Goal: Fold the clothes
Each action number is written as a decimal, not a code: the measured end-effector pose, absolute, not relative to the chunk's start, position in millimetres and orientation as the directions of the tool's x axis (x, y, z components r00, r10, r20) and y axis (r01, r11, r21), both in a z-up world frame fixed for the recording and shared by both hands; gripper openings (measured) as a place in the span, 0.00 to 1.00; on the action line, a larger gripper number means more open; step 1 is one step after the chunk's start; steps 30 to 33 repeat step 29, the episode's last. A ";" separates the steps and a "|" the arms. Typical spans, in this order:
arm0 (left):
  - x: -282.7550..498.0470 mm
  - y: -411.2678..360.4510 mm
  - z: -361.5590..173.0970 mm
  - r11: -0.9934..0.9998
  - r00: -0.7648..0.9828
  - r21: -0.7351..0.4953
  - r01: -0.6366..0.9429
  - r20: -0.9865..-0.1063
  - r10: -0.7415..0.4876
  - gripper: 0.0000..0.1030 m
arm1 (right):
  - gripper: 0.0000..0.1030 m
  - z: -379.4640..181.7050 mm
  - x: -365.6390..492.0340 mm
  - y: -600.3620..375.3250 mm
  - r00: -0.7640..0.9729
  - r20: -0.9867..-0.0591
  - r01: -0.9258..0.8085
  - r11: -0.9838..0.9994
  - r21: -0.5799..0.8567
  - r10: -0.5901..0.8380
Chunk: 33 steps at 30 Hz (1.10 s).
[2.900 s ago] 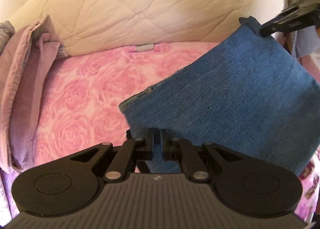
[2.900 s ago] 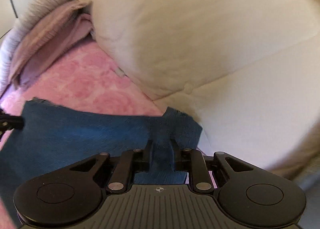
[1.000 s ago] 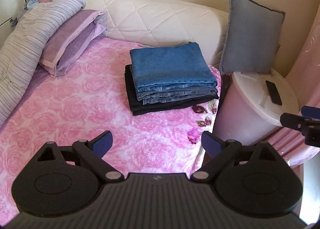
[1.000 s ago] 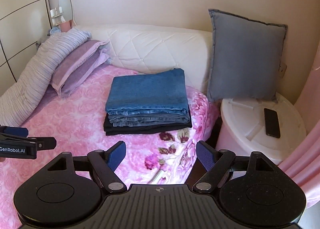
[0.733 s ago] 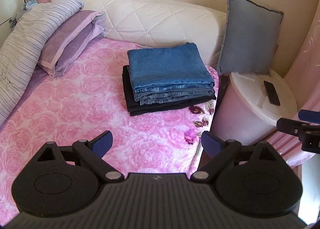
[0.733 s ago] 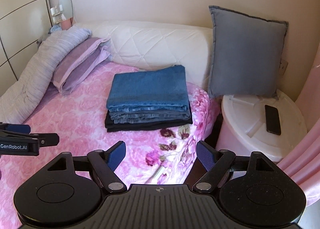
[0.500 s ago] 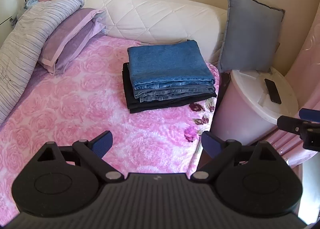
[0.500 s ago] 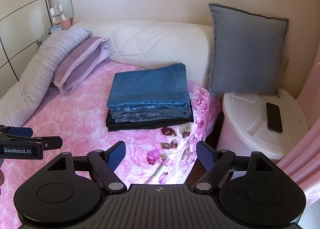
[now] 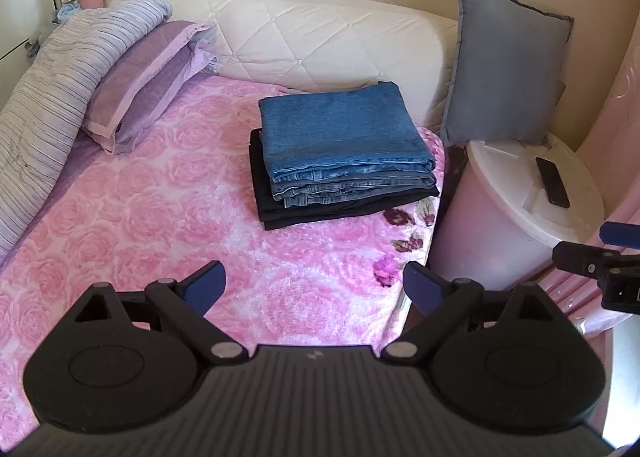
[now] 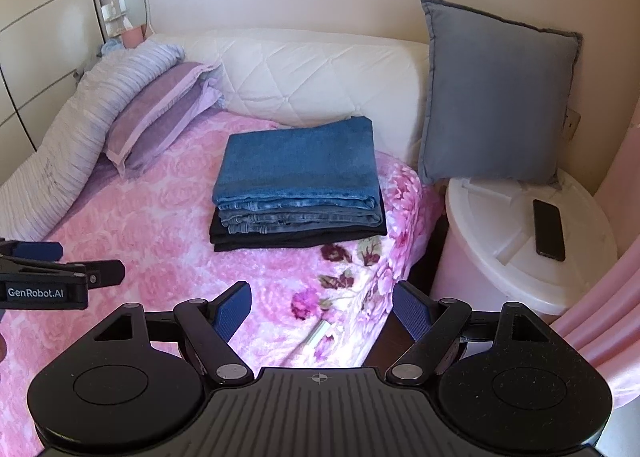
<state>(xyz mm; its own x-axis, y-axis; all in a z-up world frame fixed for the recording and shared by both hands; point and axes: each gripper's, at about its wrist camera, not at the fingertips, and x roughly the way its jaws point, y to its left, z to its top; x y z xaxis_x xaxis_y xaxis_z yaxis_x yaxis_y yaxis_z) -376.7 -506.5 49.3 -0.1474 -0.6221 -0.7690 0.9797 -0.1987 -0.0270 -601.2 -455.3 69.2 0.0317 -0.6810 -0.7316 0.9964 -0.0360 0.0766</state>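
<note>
A stack of folded clothes [image 9: 340,153] [image 10: 298,185] lies on the pink rose blanket [image 9: 168,217] [image 10: 160,225] near the bed's right edge: blue jeans on top, more denim under them, a black garment at the bottom. My left gripper [image 9: 314,285] hangs open well in front of the stack, with nothing between its fingers. My right gripper [image 10: 322,309] is open too, held back from the stack over the blanket's corner. Each gripper's side shows at the edge of the other's view.
Purple pillows [image 9: 148,77] [image 10: 160,109] and a striped grey quilt [image 9: 52,97] lie at the left. A white quilted headboard [image 9: 320,41] runs behind. A grey cushion [image 10: 496,97] stands on a white-lidded pink bin [image 10: 520,233] with a black phone [image 10: 550,229]. Pink curtain at the right.
About three seconds ago both grippers were shut on the blue jeans held in the air. The jeans now lie on top of the stack, and both grippers are open and drawn back.
</note>
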 end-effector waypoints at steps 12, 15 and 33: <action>-378.7 -509.4 48.0 -0.180 -0.130 -0.022 0.983 -0.775 -0.618 0.91 | 0.79 64.6 -595.9 -463.8 0.036 -0.746 0.999 -0.003 0.051 -0.665; -380.2 -510.5 47.8 -0.174 -0.126 -0.022 0.985 -0.778 -0.615 0.91 | 0.79 63.7 -596.5 -466.5 0.047 -0.745 0.998 0.006 0.058 -0.666; -395.9 -519.1 53.2 -0.164 -0.101 0.008 0.987 -0.754 -0.650 0.91 | 0.79 62.7 -612.0 -486.1 0.078 -0.734 0.996 0.025 0.082 -0.675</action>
